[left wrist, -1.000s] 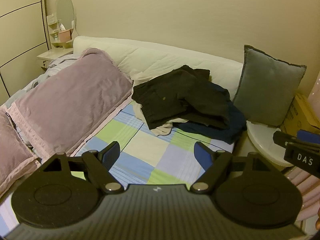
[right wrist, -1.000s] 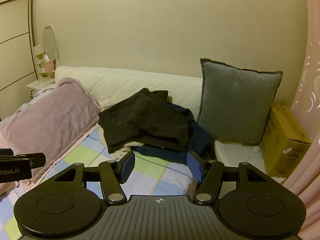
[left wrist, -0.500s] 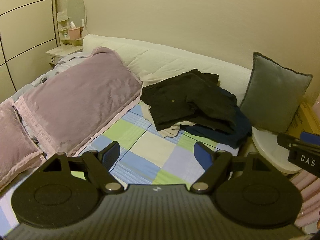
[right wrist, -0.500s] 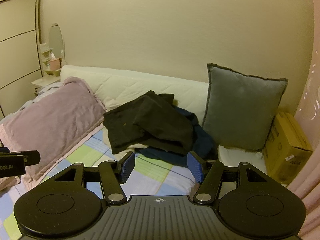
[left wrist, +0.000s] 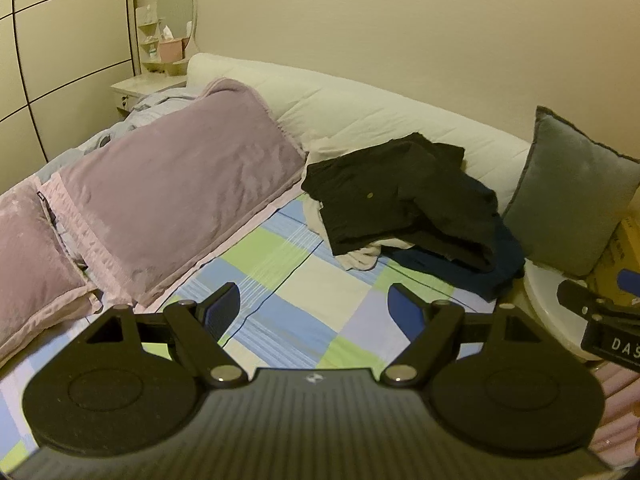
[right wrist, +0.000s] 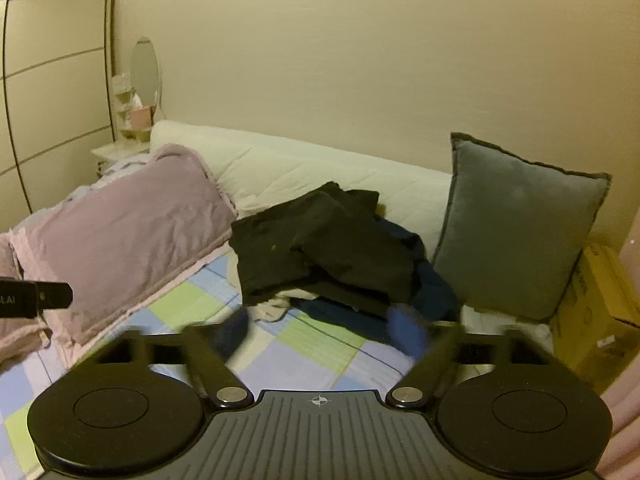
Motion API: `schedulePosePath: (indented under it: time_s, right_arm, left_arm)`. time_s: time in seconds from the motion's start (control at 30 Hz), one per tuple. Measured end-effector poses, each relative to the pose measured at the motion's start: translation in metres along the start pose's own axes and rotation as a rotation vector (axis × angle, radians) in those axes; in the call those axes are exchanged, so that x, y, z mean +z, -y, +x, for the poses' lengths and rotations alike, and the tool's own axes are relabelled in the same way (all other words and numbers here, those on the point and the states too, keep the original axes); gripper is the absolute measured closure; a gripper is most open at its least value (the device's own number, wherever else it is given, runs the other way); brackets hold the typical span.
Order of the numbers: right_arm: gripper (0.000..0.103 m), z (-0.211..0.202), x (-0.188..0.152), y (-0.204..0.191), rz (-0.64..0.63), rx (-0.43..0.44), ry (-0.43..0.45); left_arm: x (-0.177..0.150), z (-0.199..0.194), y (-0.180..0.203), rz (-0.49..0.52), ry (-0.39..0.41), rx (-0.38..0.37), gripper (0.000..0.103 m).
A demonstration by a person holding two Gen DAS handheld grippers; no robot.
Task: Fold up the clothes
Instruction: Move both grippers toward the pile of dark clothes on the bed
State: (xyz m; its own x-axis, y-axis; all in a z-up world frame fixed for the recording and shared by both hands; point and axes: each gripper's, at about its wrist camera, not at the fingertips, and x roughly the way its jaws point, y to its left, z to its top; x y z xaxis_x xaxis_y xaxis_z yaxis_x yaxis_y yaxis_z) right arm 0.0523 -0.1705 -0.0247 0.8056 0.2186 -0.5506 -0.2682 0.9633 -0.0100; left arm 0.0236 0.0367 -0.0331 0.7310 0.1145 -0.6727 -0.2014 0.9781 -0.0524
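We hold 2 grippers above a bed whose checked sheet [left wrist: 288, 280] shows blue, green and cream squares. Our left gripper [left wrist: 314, 306] hovers with its blue-padded fingers spread wide, nothing between them. Our right gripper [right wrist: 324, 330] also stands apart and empty, its fingertips blurred. The clothes to be folded sit in a heap at the far side of the sheet, against the white headboard [left wrist: 360, 108]: a black garment [left wrist: 400, 200] on top, a cream garment [left wrist: 360, 256] and a navy garment [left wrist: 480, 276] beneath it. A mauve pillow [left wrist: 176, 200] lies just left of the heap; a grey cushion [right wrist: 516, 224] leans at its right. A yellow cardboard box [right wrist: 596, 308] stands beyond the cushion.
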Motion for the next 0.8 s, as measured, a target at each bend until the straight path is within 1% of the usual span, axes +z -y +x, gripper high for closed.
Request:
schedulePosePath:
  time_s: [0.13,0.3,0.43,0.63,0.8]
  right_arm:
    - [0.012,0.016,0.004,0.002,-0.036,-0.006,-0.008]
    - [0.012,0.047,0.013,0.016,-0.049,0.04,-0.041]
    - [0.012,0.074,0.02,0.03,-0.056,0.051,-0.073]
    - [0.012,0.116,0.032,0.053,-0.081,0.045,-0.106]
    - [0.012,0.142,0.043,0.071,-0.11,0.036,-0.097]
  left_arm:
    - [0.006,0.015,0.007,-0.003,-0.015,0.019,0.024]
    - [0.02,0.04,0.02,-0.004,-0.041,0.04,0.024]
    - [0.033,0.065,0.032,-0.004,-0.062,0.046,0.024]
    - [0.056,0.108,0.053,-0.003,-0.082,0.04,0.025]
    - [0.074,0.139,0.063,-0.014,-0.068,0.016,0.025]
